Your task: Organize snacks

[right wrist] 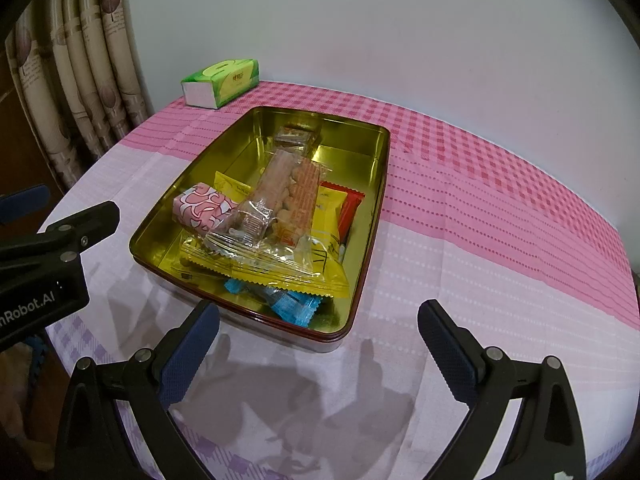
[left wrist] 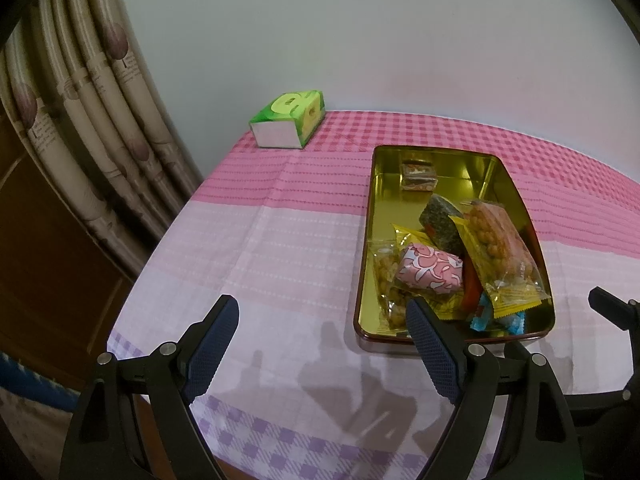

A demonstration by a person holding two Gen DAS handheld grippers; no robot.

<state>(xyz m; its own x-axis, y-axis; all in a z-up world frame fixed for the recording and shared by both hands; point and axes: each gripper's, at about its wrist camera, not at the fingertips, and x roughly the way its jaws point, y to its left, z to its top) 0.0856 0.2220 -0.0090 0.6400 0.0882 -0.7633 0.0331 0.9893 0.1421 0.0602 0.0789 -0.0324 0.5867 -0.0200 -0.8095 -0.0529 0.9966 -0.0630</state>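
Observation:
A gold metal tin [left wrist: 508, 184] [right wrist: 168, 216] sits on the table and holds several wrapped snacks: a pink patterned pack [left wrist: 430, 272] [right wrist: 204, 208], yellow packs [right wrist: 320, 276], a clear peanut pack [left wrist: 496, 240], blue packs [right wrist: 292, 306], a red one [right wrist: 350, 210] and a small pack [left wrist: 418, 176] at the far end. My left gripper [left wrist: 320, 328] is open and empty, above the cloth left of the tin's near corner. My right gripper [right wrist: 320, 332] is open and empty, just in front of the tin's near edge.
A green tissue box [left wrist: 288, 118] [right wrist: 222, 80] stands at the table's far left corner by the wall. The table has a pink checked cloth [left wrist: 260, 240]. Curtains [left wrist: 80, 100] hang on the left. The left gripper's body [right wrist: 44, 248] shows at the right wrist view's left edge.

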